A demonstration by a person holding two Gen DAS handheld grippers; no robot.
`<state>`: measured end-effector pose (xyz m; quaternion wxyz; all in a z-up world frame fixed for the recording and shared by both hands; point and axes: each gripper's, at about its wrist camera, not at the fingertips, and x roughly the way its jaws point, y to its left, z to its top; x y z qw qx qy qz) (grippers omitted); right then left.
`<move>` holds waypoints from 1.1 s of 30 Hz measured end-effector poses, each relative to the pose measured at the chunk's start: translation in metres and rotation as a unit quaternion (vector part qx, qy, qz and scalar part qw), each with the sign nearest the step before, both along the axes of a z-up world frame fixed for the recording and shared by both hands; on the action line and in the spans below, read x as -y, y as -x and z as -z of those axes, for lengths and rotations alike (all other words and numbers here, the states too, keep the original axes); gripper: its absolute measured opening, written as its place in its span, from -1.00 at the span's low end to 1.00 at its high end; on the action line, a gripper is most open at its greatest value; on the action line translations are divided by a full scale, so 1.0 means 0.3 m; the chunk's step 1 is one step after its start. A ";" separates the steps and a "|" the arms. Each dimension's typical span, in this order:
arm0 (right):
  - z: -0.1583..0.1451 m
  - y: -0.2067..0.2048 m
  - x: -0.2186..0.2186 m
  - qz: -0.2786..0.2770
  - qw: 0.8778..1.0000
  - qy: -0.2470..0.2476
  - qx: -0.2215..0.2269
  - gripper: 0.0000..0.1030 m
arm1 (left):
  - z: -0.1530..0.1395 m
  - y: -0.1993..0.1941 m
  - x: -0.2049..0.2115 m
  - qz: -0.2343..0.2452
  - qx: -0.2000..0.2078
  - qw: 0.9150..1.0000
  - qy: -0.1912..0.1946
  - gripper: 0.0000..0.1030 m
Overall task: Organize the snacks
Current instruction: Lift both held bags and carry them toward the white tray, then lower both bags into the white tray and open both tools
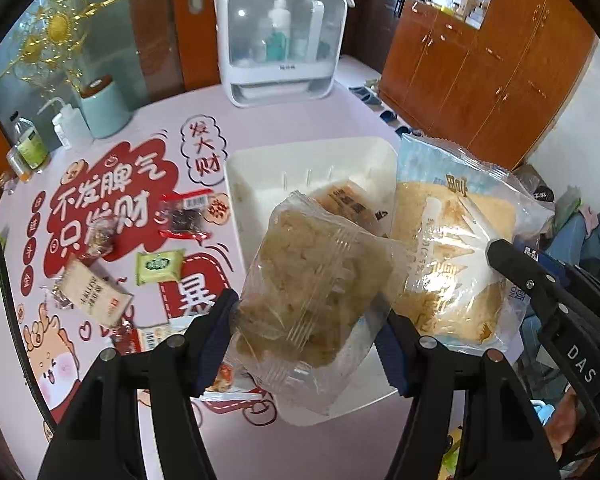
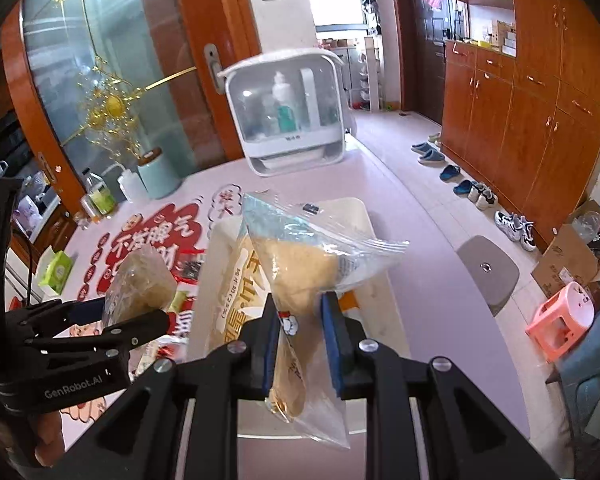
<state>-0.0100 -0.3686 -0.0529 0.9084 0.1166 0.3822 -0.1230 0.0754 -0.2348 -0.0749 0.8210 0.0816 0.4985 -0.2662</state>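
My left gripper is shut on a clear-wrapped crumbly yellow snack, held above the near end of a white tray. In the right wrist view the same left gripper and snack sit at the left. My right gripper is shut on a blue-and-clear bread packet, which hangs over the tray. The left wrist view has the packet at the right, with one right finger against it. A brown-wrapped snack lies in the tray.
Loose snacks lie left of the tray on the pink printed tablecloth: a dark red-ended one, a green packet, a beige bar. A white organiser box, a teal canister and bottles stand at the back. Stools stand beside the table.
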 end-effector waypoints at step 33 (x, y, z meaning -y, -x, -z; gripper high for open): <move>0.279 -0.146 0.082 -0.053 0.988 0.002 -0.142 -0.23 | 0.245 -0.061 0.114 0.001 -0.059 0.996 -0.065 0.75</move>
